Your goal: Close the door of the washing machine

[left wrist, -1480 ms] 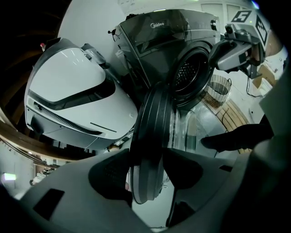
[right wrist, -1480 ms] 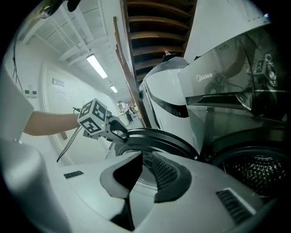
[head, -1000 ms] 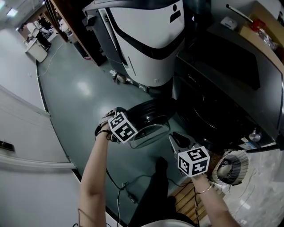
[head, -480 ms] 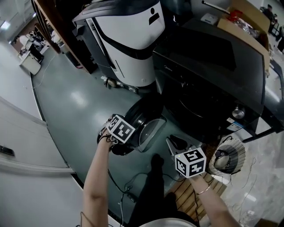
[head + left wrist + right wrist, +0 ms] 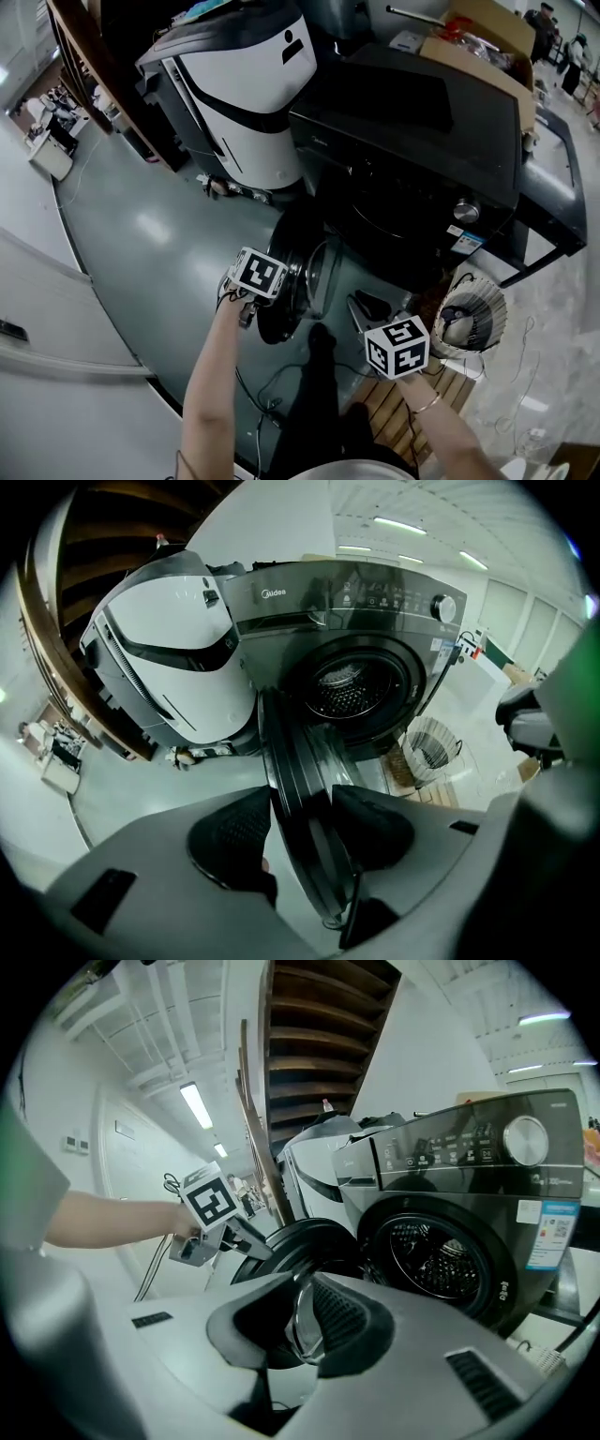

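Against 1 s ago, the door (image 5: 292, 281) is seen swung from wide open to about half-shut, edge-on at the front left edge of the washing machine (image 5: 403, 141). Its rim is clamped by the left gripper (image 5: 302, 829). The right gripper (image 5: 300, 1321) is held clear, jaws released and empty. The drum opening (image 5: 352, 688) is left uncovered, so closing is judged incomplete.

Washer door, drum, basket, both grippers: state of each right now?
door: ajar, about half-swung, not latched
drum: exposed, looks empty
left gripper: jaws shut on the door's rim
right gripper: jaws slightly apart, holding nothing
basket: upright beside the washing machine, contents unclear
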Available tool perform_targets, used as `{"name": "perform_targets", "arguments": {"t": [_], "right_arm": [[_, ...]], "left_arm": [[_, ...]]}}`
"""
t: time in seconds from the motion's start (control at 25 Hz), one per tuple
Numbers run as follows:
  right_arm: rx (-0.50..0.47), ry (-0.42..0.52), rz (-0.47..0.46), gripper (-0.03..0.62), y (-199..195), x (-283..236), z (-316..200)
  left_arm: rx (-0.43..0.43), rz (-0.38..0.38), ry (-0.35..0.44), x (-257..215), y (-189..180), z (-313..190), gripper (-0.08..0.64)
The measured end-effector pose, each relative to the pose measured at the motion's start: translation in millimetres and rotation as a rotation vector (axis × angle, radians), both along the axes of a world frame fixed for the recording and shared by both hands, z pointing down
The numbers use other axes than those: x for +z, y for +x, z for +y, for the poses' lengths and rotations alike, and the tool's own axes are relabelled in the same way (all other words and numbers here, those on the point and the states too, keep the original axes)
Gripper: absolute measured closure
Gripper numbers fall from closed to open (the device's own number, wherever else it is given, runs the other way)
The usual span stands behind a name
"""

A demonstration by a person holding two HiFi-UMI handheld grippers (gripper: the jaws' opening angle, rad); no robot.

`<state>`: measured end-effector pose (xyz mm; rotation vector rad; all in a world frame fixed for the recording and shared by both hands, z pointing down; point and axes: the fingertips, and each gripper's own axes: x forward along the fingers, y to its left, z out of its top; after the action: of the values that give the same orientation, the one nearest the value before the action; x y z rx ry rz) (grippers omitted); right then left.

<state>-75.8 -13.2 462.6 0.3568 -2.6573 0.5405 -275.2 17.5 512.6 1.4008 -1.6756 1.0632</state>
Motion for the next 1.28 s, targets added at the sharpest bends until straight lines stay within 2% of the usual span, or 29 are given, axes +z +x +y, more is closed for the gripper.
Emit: {"name": "perform_targets", "arguments": {"t": [0.12,0.32,0.76,0.96,1.28], "right_arm": [[0.018,0.001,0.0,0.523,18.9,-1.6,7.8],[0.034,-0.004,0.011,0.522,46.8,1.0,19.2],[0.101,-0.005,0.063,0.507,92.4,14.3,23.4],[0.123,0.004,0.113,0.469,100.0,29.2,18.2],[0.154,0.016,0.176,0.441,95.1,51.1,7.7]], "left_arm": [[-0.028,0.082,0.033,-1.6,28.9,0.0,0.341],[-0.018,0.146,0.069,-2.2,69.9,-1.4,0.342],[0.08,0.198,0.14,1.6,146.8,-16.1,0.344],[0.121,0.187,0.185,-0.1,163.6,-35.1,0.347],[0.183,0.242,0.22,1.5,182.3,-65.3,0.354]]}}
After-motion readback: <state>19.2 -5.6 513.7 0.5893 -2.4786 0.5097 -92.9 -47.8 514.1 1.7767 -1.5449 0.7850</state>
